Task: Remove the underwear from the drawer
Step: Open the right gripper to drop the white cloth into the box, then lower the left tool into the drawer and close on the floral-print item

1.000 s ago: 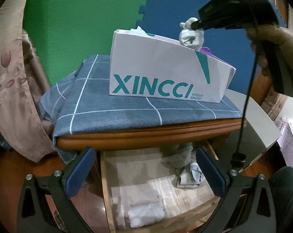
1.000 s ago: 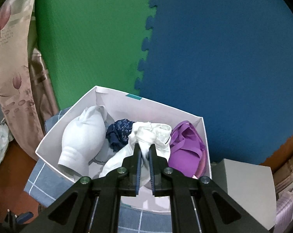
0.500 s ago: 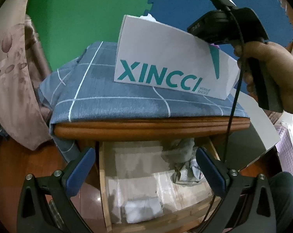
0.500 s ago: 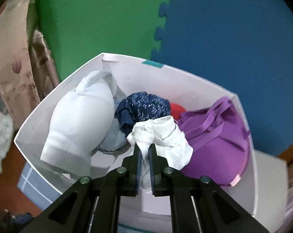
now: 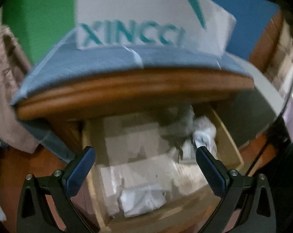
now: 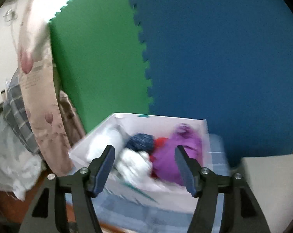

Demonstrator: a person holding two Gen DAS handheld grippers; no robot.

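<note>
- Right gripper (image 6: 144,165), jaws just sprung wide, holds nothing; white underwear (image 6: 134,165) lies released in the box (image 6: 160,119), lower centre.
- Left gripper (image 5: 145,165) gapes empty over the blurred drawer (image 5: 227,136).

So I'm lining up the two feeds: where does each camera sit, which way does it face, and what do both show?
Left wrist: on the left gripper, tilted down into the open drawer at folded white underwear; its two spread fingers show.
Right wrist: on the right gripper, facing the white box of underwear before the green and blue wall; its fingers, just opened, hold nothing.
Shared: the white box on the blue checked cloth.
</note>
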